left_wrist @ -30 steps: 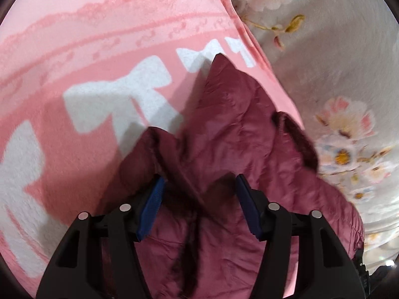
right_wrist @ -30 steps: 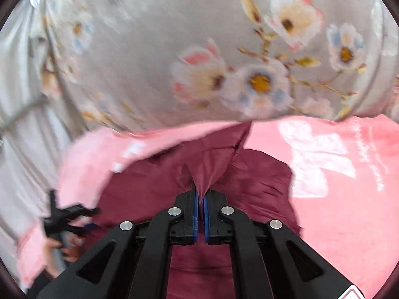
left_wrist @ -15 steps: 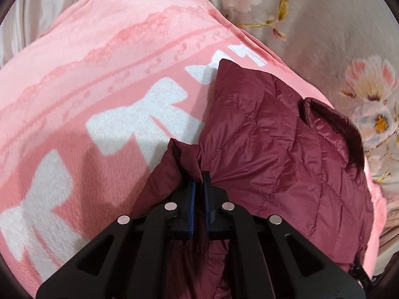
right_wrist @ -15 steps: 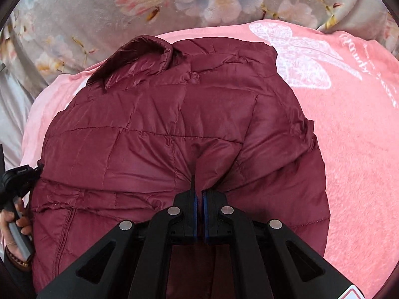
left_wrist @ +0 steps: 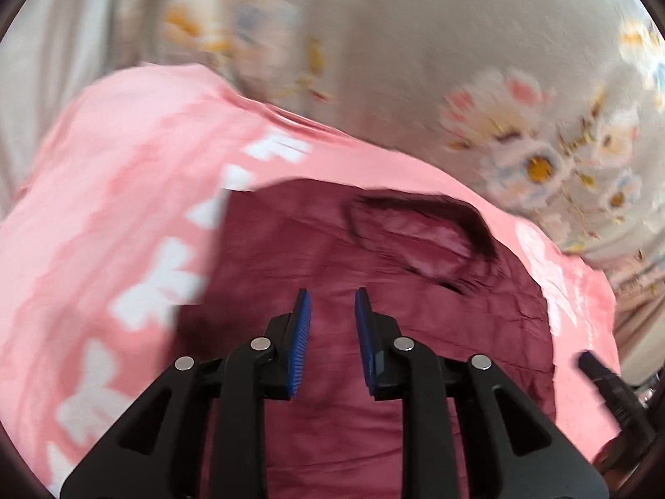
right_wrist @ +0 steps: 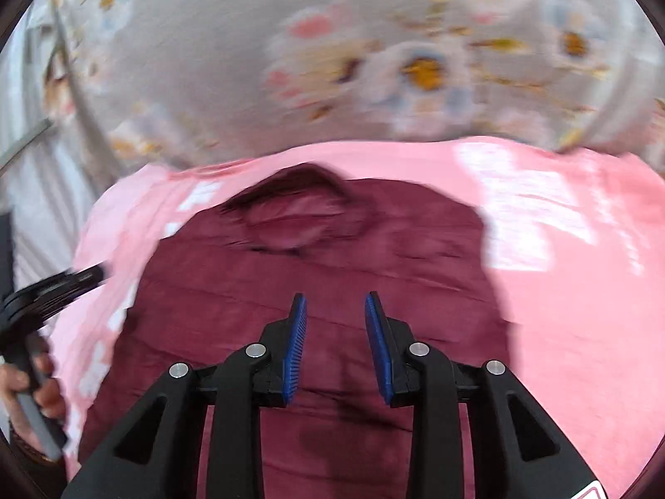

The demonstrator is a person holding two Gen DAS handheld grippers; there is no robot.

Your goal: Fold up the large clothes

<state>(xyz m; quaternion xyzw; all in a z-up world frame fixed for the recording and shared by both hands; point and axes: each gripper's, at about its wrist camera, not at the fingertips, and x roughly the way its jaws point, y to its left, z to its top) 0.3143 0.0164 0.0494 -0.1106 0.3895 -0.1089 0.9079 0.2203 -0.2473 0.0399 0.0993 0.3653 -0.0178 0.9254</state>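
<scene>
Since half a second earlier both grippers had let go: the left gripper [left_wrist: 330, 312] and right gripper [right_wrist: 336, 316] hung open over the maroon jacket [left_wrist: 374, 291], spread centre-frame on a pink blanket [left_wrist: 116, 191] covering the floral bedsheet [right_wrist: 208, 62].

Only the flat jacket [left_wrist: 332, 436] lies beneath either claw; pink blanket [right_wrist: 582, 332] beside is bare.

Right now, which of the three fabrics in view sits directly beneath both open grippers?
The maroon quilted jacket, darkest and topmost, with its collar showing. The pink bow-print blanket lies under it; the grey floral sheet is beyond. Left gripper and right gripper hold nothing.
</scene>
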